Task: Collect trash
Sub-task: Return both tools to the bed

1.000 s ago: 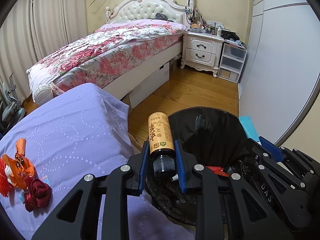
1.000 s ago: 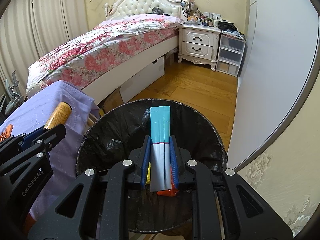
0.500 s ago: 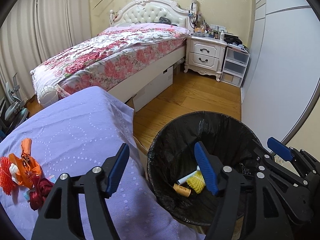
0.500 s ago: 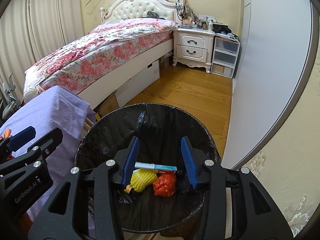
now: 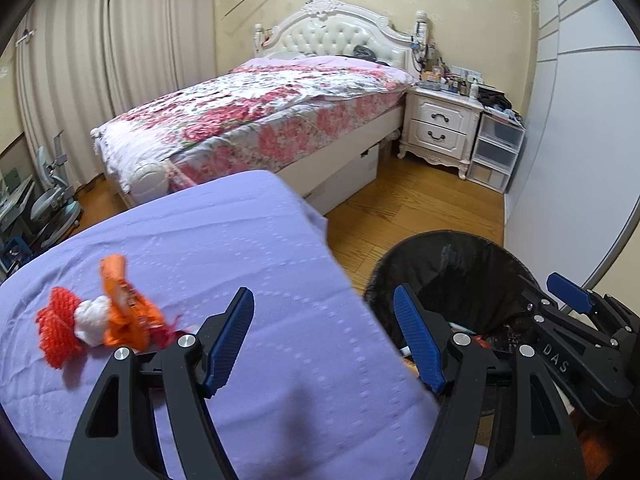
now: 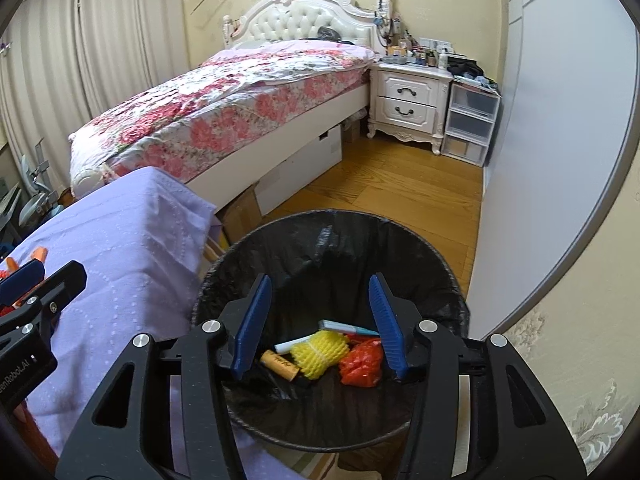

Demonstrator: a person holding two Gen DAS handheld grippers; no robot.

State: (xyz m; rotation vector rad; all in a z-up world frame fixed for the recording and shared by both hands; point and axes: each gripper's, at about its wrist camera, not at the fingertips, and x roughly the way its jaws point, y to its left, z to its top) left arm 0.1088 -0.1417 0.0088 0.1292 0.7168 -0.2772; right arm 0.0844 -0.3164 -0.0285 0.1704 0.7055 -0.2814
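A black-lined trash bin (image 6: 432,252) stands on the floor beside the purple-covered table (image 5: 208,248); it also shows in the left wrist view (image 5: 460,264). Inside lie a brown bottle (image 6: 280,365), a yellow foam net (image 6: 318,354), a red wrapper (image 6: 362,364) and a blue-white tube (image 6: 348,327). My right gripper (image 6: 320,322) is open and empty above the bin. My left gripper (image 5: 326,336) is open and empty over the table's right edge. Orange and red trash (image 5: 96,320) lies on the table, left of the left gripper.
A bed with a floral cover (image 5: 256,120) stands behind the table. A white nightstand (image 5: 440,128) and plastic drawers (image 5: 496,152) stand at the far wall. A grey wardrobe door (image 5: 580,140) runs along the right. Wooden floor (image 6: 400,192) lies between them.
Both grippers opened and dropped the brown bottle and the blue-white tube into the bin. My left gripper then swung left over the table.
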